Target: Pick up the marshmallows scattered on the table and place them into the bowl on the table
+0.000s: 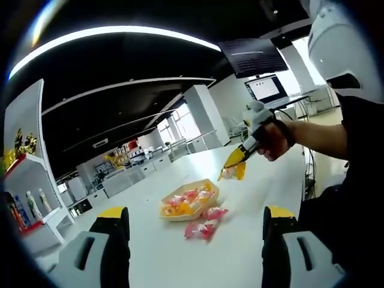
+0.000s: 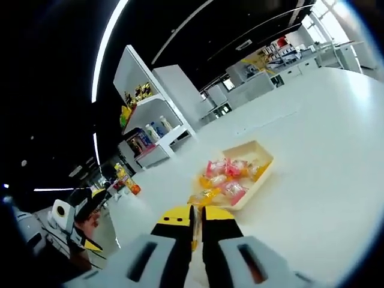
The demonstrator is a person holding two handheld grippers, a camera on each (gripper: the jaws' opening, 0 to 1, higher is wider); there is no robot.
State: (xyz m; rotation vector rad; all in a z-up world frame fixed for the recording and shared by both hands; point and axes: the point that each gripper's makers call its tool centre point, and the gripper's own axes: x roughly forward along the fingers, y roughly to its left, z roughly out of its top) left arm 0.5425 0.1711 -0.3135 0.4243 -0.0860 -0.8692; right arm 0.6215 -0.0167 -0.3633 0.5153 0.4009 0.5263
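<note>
The desk [image 1: 180, 252] is a broad, glossy white surface running back into a big open-plan room with a black ceiling and long curved light strips [image 1: 120, 33]. White shelving [image 2: 150, 129] with bottles and small bright goods stands off to one side, with rows of white counters and windows beyond, and a dark screen [image 1: 252, 57] hangs overhead.

On the desk sits the shallow cream bowl [image 1: 211, 189], squarish, already holding pink and orange wrapped marshmallows [image 1: 189, 198]. Two pink marshmallow packets [image 1: 205, 223] lie on the desk just beside its near edge.

The left tongs [image 1: 195, 225] stand wide apart, gripping nothing. The right tongs [image 2: 197, 225] are pinched nearly together on a yellow wrapped marshmallow [image 2: 204, 196], held in the air near the bowl; in the left gripper view a hand [image 1: 273, 139] carries them.
</note>
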